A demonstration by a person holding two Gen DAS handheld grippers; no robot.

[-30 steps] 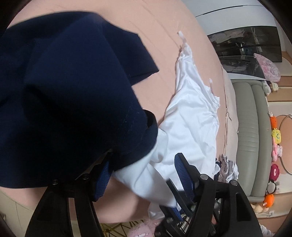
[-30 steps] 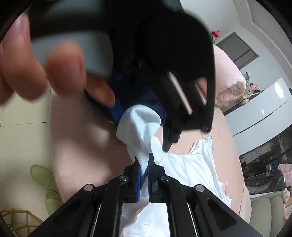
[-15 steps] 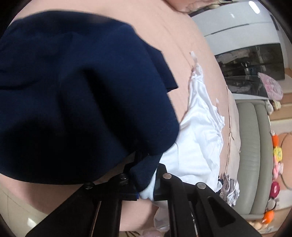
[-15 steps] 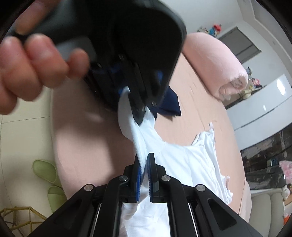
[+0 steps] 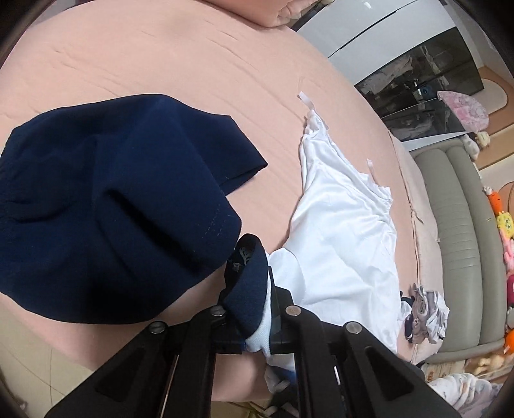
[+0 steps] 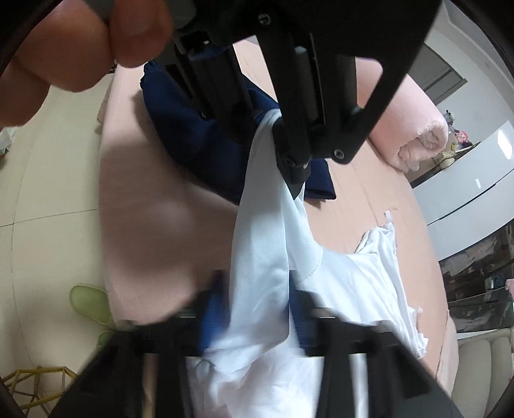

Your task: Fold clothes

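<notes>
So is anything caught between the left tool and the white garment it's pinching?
Yes. The left tool is shut on a fold of the navy garment together with the white garment, so the navy cloth is trapped in that grip. The right tool holds white cloth only.

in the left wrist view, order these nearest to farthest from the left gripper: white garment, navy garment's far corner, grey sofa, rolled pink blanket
1. white garment: pinched in the jaws of the left gripper, spreading up and right.
2. navy garment's far corner: on the pink bed, above the jaws.
3. grey sofa: beyond the bed's right edge.
4. rolled pink blanket: top of the view, at the bed's far side.
</notes>
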